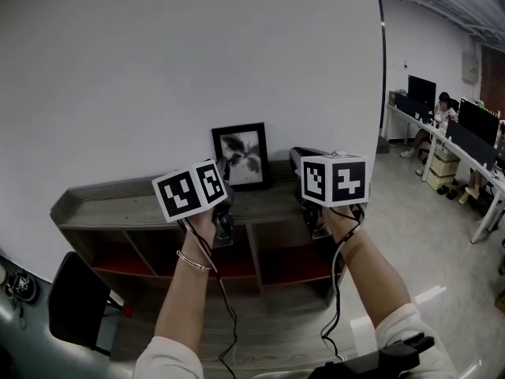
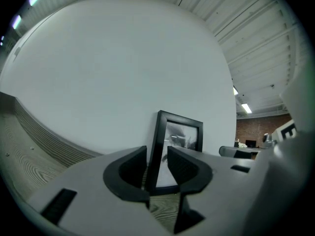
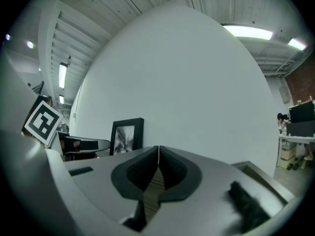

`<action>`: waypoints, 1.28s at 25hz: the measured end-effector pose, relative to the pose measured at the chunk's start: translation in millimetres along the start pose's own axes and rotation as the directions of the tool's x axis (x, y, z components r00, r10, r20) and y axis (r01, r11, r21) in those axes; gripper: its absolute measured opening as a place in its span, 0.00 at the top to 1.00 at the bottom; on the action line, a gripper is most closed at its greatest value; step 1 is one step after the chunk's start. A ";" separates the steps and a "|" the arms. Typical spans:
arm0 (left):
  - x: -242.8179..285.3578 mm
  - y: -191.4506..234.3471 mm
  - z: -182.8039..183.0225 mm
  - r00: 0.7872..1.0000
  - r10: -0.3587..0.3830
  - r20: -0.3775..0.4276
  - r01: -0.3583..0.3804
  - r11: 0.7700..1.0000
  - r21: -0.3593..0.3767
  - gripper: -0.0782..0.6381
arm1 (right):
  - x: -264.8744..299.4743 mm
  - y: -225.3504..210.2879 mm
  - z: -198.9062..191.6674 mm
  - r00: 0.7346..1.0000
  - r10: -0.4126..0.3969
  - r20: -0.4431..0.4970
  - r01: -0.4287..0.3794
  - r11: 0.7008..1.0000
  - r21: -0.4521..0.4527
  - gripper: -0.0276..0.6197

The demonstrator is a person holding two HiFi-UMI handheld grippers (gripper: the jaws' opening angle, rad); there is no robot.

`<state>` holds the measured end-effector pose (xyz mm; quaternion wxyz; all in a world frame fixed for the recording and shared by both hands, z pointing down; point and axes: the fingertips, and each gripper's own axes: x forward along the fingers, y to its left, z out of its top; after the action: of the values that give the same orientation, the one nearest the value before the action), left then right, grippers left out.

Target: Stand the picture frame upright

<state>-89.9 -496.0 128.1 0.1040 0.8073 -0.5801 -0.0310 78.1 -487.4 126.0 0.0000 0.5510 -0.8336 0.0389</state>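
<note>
black-rimmed rectangular picture frame [image 1: 240, 155] upright against smooth white wall [image 1: 197, 54], on grey wood-grain shelf top [image 1: 110, 200], left gripper [image 2: 157, 167] jaws spread, frame just beyond the gap, untouched, right gripper [image 3: 158, 167] ribbed jaws pressed together, empty, glazed print dim, hard to make out

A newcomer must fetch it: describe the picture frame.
Start at the big white wall, then the low wooden shelf unit against it. On its top stands the picture frame, the only black-bordered rectangle there, holding a grey print.
</note>
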 end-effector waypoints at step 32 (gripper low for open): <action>-124.8 -25.1 -33.0 0.993 -0.107 0.039 0.106 0.994 0.035 0.72 | -93.1 61.1 -47.7 0.999 -0.043 0.002 0.043 0.997 0.058 0.91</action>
<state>-101.6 -366.2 146.4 0.0772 0.8378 -0.5387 -0.0436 56.6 -374.9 165.6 -0.0165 0.5687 -0.8200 0.0622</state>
